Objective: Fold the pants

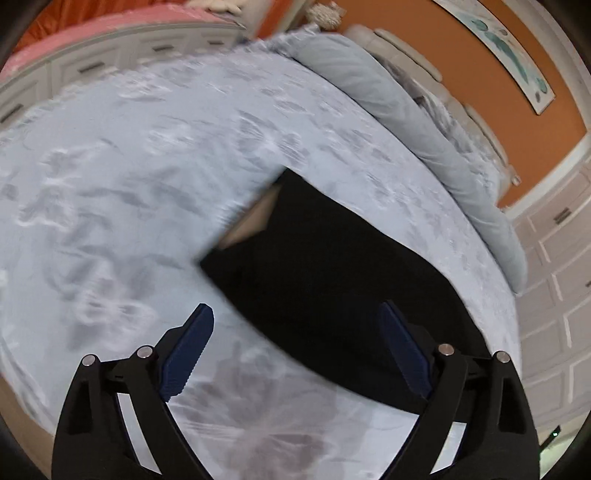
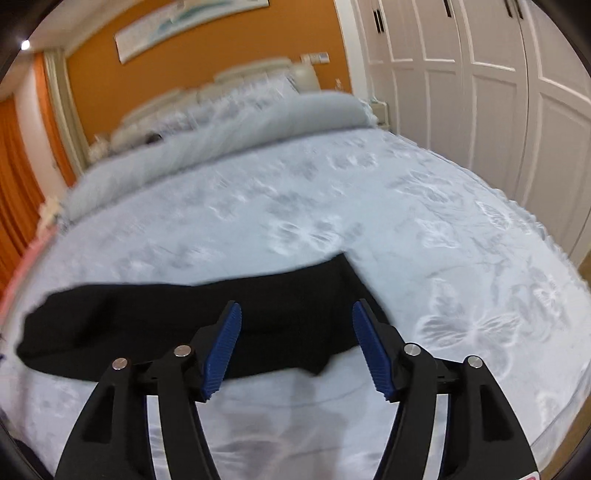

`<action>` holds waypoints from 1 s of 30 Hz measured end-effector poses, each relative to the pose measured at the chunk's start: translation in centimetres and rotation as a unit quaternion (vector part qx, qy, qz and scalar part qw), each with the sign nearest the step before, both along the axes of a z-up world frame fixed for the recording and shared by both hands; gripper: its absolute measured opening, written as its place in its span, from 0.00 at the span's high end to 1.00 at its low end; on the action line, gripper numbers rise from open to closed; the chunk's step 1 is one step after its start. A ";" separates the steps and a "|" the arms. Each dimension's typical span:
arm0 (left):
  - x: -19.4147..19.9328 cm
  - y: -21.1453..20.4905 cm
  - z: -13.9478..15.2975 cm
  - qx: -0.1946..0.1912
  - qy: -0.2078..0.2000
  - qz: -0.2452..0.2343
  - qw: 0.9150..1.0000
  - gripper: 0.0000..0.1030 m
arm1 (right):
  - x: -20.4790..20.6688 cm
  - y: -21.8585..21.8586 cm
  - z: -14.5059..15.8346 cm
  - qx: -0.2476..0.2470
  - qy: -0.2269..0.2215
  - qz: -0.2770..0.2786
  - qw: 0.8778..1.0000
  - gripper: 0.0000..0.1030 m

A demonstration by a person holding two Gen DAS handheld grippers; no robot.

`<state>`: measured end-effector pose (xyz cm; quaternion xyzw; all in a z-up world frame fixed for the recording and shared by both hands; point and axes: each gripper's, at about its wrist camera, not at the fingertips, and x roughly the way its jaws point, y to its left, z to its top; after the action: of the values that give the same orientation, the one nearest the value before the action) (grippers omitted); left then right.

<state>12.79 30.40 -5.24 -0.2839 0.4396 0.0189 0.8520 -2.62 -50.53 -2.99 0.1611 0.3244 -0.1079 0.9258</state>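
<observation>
Nearest in the left wrist view, left gripper (image 1: 295, 314) spread wide, blue ribbed pads (image 1: 188, 350) well apart and nothing pinched between them. Hangs above the bed, clear of the cloth, one finger over pale cover and the other over dark fabric. Just beyond, black pants (image 1: 332, 280) lying flat on the bedspread (image 1: 110, 184), folded into a broad band running diagonally, with a pale tan lining showing at the far corner. Whole view smeared by motion.

In the right wrist view, right gripper (image 2: 296, 314) likewise parted, though less widely, blue pads (image 2: 223, 350) holding nothing. Directly past the tips, the pants (image 2: 166, 325) stretched as a long dark strip from the left edge across to the middle of the bed, one end corner angled up toward the right. Bedspread (image 2: 406, 221) light blue-grey with a raised flower pattern.

Farther off, a rolled grey duvet (image 2: 221, 147) across the head of the bed, cream headboard (image 2: 240, 85) behind it. Beyond that, orange wall (image 2: 221, 48) with a long framed picture (image 2: 192, 26), white panelled wardrobe doors (image 2: 498, 92) at the right, orange curtain (image 2: 18, 184) at the left
</observation>
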 end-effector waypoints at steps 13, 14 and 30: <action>1.9 -0.3 -2.7 -0.116 0.049 -0.012 0.992 0.96 | 1.6 9.7 0.0 0.047 -0.023 0.088 0.995 0.37; 1.3 0.3 -1.4 -0.099 0.037 -0.017 0.994 0.96 | 1.4 9.7 -0.3 0.048 -0.024 0.087 0.995 0.37; -2.1 -3.2 2.3 0.060 0.046 0.114 0.991 0.55 | 8.5 11.1 -5.5 0.228 0.070 0.068 0.969 0.36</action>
<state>10.64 27.19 -2.97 -0.2790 0.4410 0.1549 0.8388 5.87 -39.47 -8.47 0.3375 0.4144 0.0210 0.8449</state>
